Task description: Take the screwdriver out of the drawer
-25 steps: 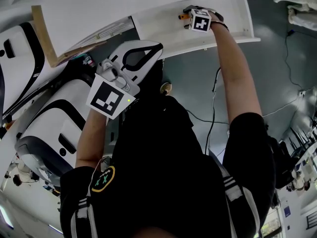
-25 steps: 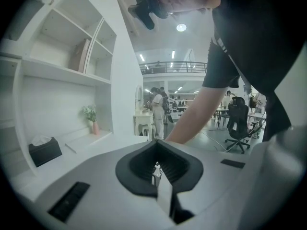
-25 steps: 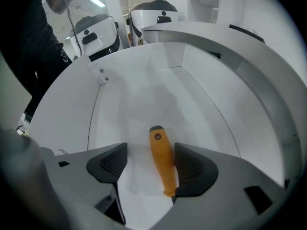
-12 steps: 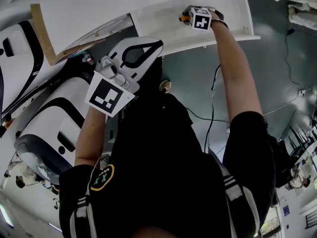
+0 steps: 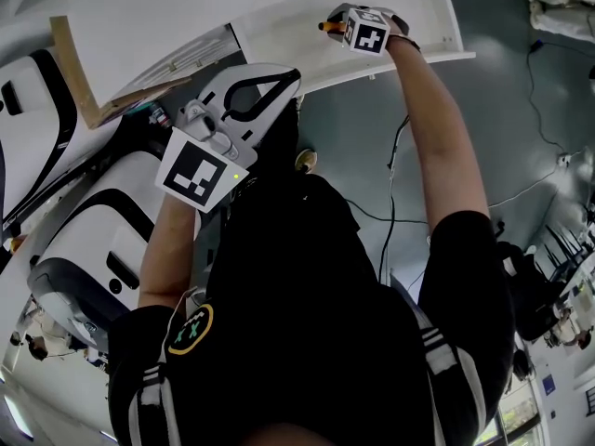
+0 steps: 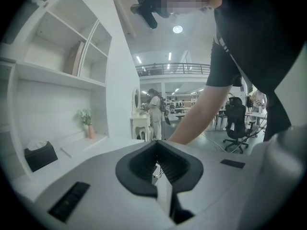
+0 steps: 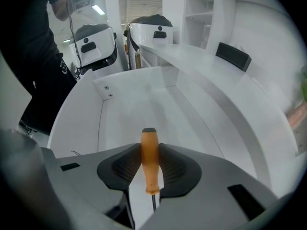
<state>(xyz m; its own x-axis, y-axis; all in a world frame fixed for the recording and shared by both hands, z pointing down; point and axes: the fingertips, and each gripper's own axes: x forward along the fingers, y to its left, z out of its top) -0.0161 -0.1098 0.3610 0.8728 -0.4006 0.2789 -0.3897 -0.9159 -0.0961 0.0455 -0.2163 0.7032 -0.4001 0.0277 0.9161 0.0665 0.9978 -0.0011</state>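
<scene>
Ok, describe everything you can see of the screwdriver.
The screwdriver has a smooth orange handle, plastic-looking, with a dark cap at the butt and a thin dark metal shaft leaving the other end. The right tool, whose jaws have just been closing, pinches the handle between its ribbed pads. It points butt-first toward the white drawer floor; its tip is hidden.

Right claw (image 7: 149, 164): dark ribbed pads press both sides of a slim orange-handled screwdriver (image 7: 149, 155); jaws have just been closing on it. The black-capped handle end points away over the white open drawer (image 7: 120, 114); the metal shank runs back between the pads. Right of the drawer, a black rectangular box (image 7: 233, 55) sits on the white desk (image 7: 206, 85).
</scene>
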